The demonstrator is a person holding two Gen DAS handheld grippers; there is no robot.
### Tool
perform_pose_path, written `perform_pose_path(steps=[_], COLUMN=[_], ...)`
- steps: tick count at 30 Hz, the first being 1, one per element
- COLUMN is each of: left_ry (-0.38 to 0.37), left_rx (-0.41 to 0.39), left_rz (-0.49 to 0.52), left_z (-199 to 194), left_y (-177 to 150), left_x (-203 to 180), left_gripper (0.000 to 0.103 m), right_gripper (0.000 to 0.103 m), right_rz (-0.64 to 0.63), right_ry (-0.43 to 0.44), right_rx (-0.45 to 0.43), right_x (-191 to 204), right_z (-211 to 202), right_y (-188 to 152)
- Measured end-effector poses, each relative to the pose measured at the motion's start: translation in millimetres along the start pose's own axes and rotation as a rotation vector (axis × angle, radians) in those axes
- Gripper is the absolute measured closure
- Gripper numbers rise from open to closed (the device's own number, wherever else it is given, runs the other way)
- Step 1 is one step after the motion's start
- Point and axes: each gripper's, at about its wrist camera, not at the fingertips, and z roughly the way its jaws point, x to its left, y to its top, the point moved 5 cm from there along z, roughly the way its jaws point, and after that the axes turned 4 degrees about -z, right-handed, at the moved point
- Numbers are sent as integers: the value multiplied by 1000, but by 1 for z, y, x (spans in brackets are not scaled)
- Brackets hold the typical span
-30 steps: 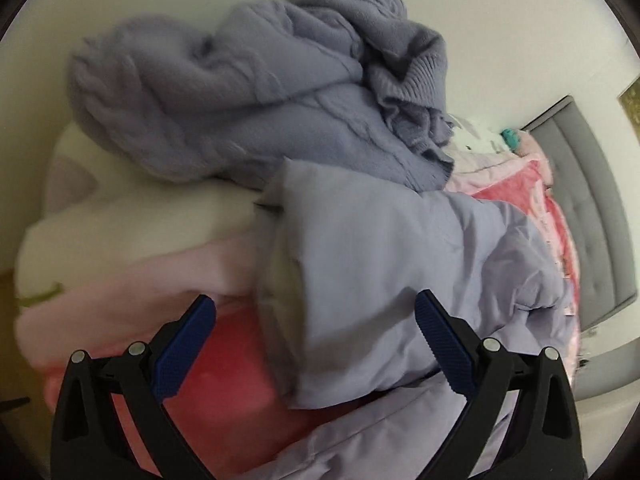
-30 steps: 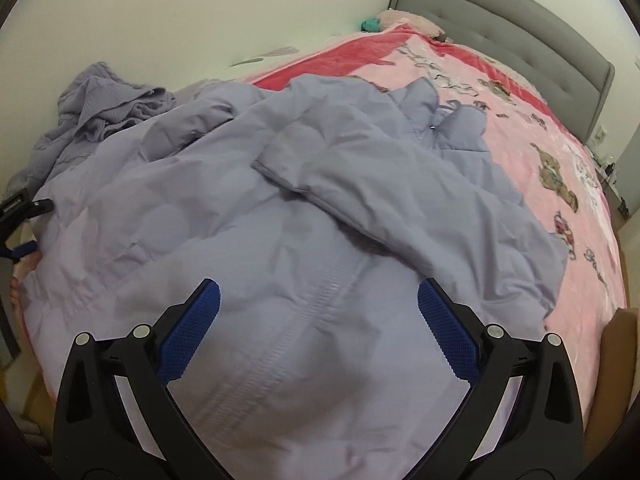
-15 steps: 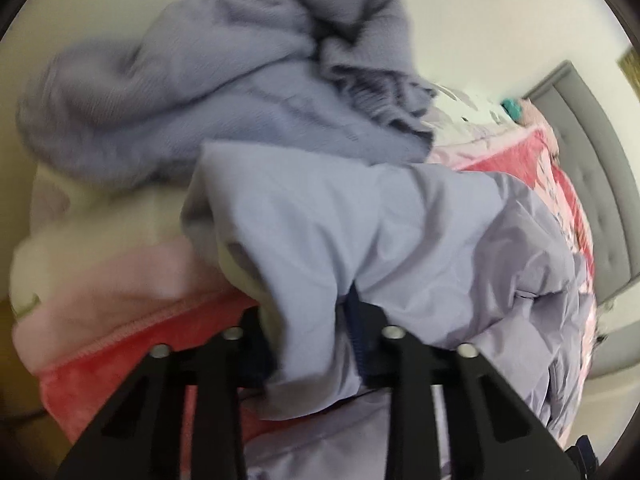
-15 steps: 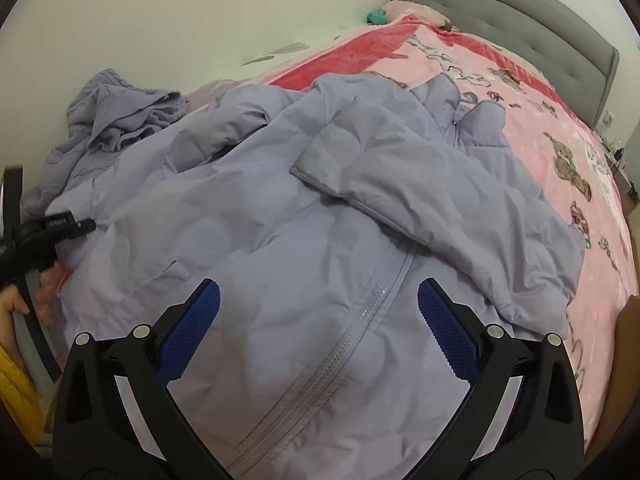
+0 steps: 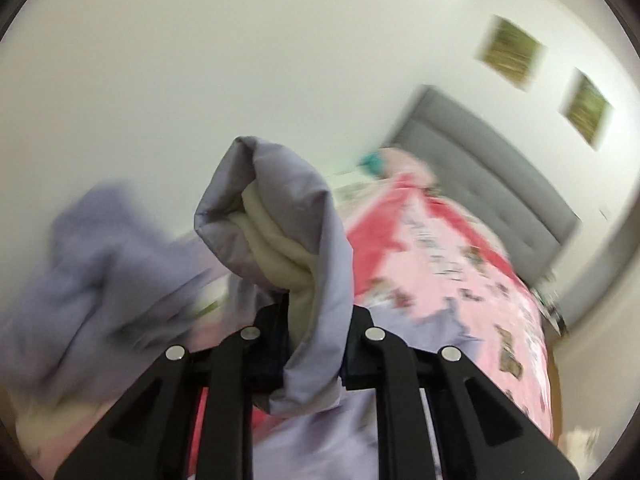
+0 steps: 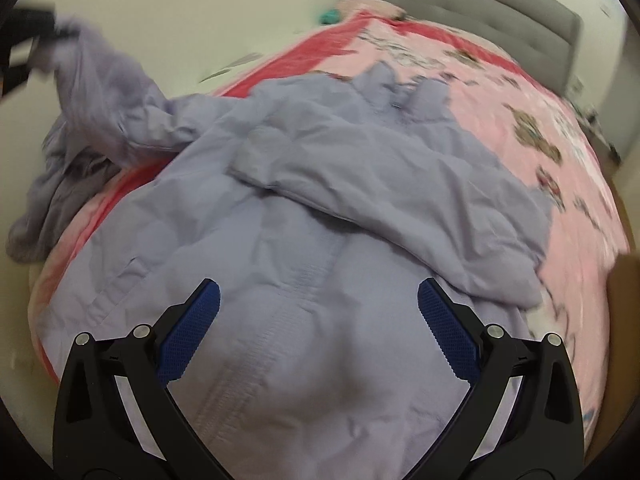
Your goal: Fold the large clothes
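Note:
A large lavender padded jacket (image 6: 320,248) lies spread on the bed, zip side up, one sleeve (image 6: 380,184) folded across its chest. My left gripper (image 5: 310,344) is shut on the other sleeve's cuff (image 5: 304,248), lavender with cream lining, and holds it raised. In the right wrist view that sleeve (image 6: 108,92) stretches up to the left gripper (image 6: 36,28) at the top left. My right gripper (image 6: 318,328) is open and empty, just above the jacket's lower front.
A pink and red blanket (image 6: 520,92) covers the bed. A grey headboard (image 6: 480,12) stands at the far end. A lavender knit sweater (image 5: 92,272) lies bunched at the bed's left edge, next to the white wall (image 5: 200,60).
My left gripper closed on the jacket sleeve cuff and lifted it up off the bed. My right gripper stayed open and shifted slightly over the jacket front.

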Motion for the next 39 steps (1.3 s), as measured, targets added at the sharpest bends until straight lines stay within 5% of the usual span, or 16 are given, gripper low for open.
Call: perform_pose_path(steps=[6,11,16,20,23,28,32,34,36,39], left_ry=[-133,-131,-30,35,91,76,-32,-88,-105,-106], left_rx=[17,101,218,327,299,242,238,217,172,72], left_rz=[242,492,747,874,996,1129,1107,1081,1083,1080], left_z=[34,81,116,134,135,135,115,97,81,54], left_y=[-34,-135,-258,-341,-377,-395,-381,-367,-350,-319], left_x=[-156,-256,-295,-292,-275,-276,-279,-274,-266,-234], left_gripper=[86,86,86,86,85,73,55,47,20,17], right_gripper=[8,8,8,8,8,8,8,8,8,8], right_rz=[162,341,505,545,545,562,562,547,521,459], right_ry=[-129,-236,-305,-334,-360,-372,-362,-353,-342,-281], right_rx=[18,61,95,103,111,116,110,76,15,-87], right_x=[-75,-144,-199,-220,-228,-233,-230,-229,-228,-226], right_z=[-15,-30,-47,-59,-67,-73,-72,-72,-73,-65], right_y=[-33,-74,-115,-133,-143,-153,-150,-142,-128,-95])
